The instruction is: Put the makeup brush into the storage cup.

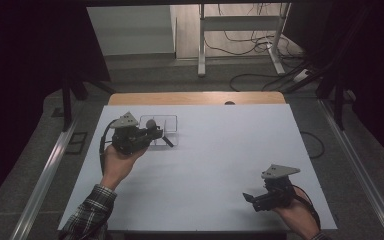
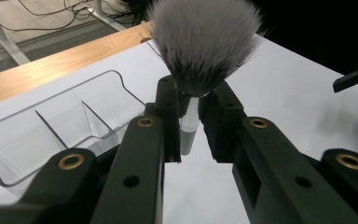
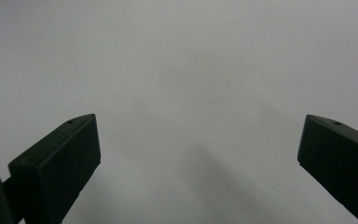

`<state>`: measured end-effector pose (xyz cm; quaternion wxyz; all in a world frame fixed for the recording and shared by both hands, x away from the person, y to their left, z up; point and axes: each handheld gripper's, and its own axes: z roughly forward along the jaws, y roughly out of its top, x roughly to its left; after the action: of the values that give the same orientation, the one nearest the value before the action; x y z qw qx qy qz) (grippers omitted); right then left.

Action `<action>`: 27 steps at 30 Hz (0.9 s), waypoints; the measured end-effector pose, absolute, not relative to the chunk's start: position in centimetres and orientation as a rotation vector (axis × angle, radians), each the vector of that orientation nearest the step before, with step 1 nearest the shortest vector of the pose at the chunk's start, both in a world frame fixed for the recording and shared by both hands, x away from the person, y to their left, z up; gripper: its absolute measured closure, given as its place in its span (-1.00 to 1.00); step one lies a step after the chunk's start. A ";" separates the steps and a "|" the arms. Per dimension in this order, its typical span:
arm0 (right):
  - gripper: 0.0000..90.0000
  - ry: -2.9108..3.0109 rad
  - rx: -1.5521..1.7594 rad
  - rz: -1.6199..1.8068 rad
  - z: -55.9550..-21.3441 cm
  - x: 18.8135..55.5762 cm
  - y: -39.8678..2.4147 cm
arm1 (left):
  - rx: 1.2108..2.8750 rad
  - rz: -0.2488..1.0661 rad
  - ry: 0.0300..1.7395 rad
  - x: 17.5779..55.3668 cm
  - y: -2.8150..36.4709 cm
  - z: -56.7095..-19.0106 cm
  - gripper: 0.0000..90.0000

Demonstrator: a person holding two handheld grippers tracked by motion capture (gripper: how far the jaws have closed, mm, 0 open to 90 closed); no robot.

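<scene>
- Table (image 1: 215, 165) with a white top fills the high view, and a strip of bare wood shows along its far edge.
- Left gripper (image 1: 156, 134) sits at the far left of that top in the same view, held in a hand with a plaid sleeve; its jaws reach over a clear tray (image 1: 170, 121).
- Right gripper (image 1: 250, 199) rests low at the near right, well apart from the tray, with its jaws pointing left over bare table.
- Brush (image 2: 200, 46) stands upright in the left gripper view, and the left gripper (image 2: 189, 123) has its jaws pinching the pale handle just under the grey-and-white bristles.
- Clear tray (image 2: 42, 135) lies to the left of the jaws there; thin walls split it into compartments, and the brush is outside it, beside its near corner.
- Right gripper (image 3: 198, 154) in its own view shows jaws spread wide, with plain white table between them.
</scene>
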<state>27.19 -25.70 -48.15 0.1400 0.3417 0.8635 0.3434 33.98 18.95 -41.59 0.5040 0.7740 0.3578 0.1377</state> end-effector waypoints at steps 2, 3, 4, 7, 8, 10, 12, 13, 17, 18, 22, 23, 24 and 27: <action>-1.00 2.493 0.989 0.992 -48.1 27.1 -25.8 | 1.869 0.341 0.863 34.1 18.9 -41.3 0.71; -1.00 2.490 0.991 0.997 -48.1 27.1 -25.9 | 1.869 0.344 0.862 34.2 18.9 -41.2 0.71; -1.00 2.490 0.991 0.997 -48.1 27.1 -25.9 | 1.869 0.347 0.862 34.3 18.9 -41.1 0.71; -1.00 2.487 0.997 0.996 -48.1 27.0 -26.1 | 1.869 0.358 0.860 34.5 18.9 -40.7 0.71; -1.00 2.485 1.000 0.996 -48.1 27.0 -26.2 | 1.870 0.363 0.860 34.5 18.9 -40.6 0.71; -1.00 2.481 1.003 1.000 -48.1 26.9 -26.4 | 1.872 0.368 0.861 34.7 18.9 -40.4 0.71; -1.00 2.478 1.005 1.001 -48.1 26.9 -26.5 | 1.870 0.373 0.863 34.9 18.9 -40.3 0.71; -1.00 2.478 1.006 0.999 -48.1 26.8 -26.6 | 1.870 0.375 0.864 34.9 18.9 -40.2 0.70; -1.00 2.476 1.016 1.000 -48.1 26.7 -26.8 | 1.873 0.387 0.864 35.3 18.9 -39.9 0.71; -1.00 2.476 1.016 1.001 -48.1 26.7 -26.8 | 1.872 0.388 0.866 35.4 18.9 -39.9 0.71; -1.00 2.473 1.021 1.002 -48.1 26.6 -27.1 | 1.874 0.398 0.870 35.7 18.8 -39.7 0.71; -1.00 2.471 1.025 1.004 -48.1 26.6 -27.1 | 1.877 0.399 0.870 35.8 18.8 -39.7 0.71; -1.00 2.470 1.026 1.004 -48.1 26.6 -27.2 | 1.878 0.403 0.871 35.9 18.8 -39.7 0.71; -1.00 2.468 1.031 1.003 -48.0 26.5 -27.4 | 1.878 0.409 0.874 36.1 18.7 -39.5 0.71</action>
<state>26.49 -27.35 -48.05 0.1420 0.3573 0.8551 0.3477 36.14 18.75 -39.53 0.4925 0.7741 0.3601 0.1688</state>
